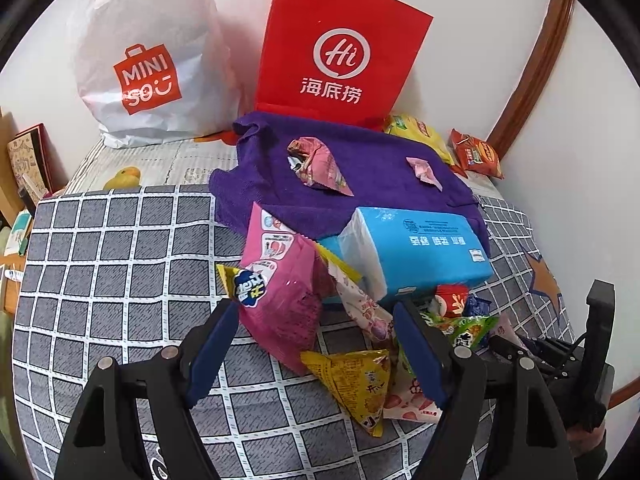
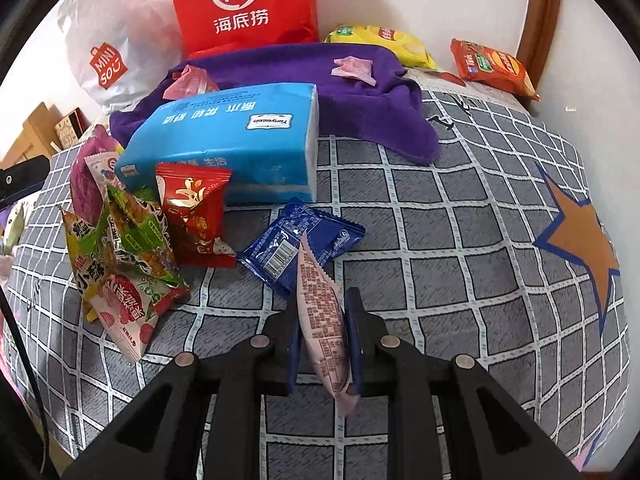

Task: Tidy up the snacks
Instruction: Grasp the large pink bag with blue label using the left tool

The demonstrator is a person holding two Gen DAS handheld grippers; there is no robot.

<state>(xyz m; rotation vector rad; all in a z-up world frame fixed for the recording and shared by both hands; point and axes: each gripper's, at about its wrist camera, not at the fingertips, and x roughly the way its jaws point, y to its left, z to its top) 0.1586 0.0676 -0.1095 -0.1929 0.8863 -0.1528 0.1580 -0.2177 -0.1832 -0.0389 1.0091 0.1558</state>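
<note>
The right tool pinches a pale pink packet; bare checked bed lies right of it. The left tool stands wide, gripping nothing.

The white plastic bag carries an orange "MINISO" logo shaped like a shopping bag. The red paper bag shows a white circled "Hi" above the characters "海底捞". The blue tissue pack bears a small label reading "Yunyuexin"; the snack wrappers' print is too small to read.

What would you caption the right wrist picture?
Right gripper shut on a pale pink snack packet above a checked bedsheet scattered with snacks.
</note>
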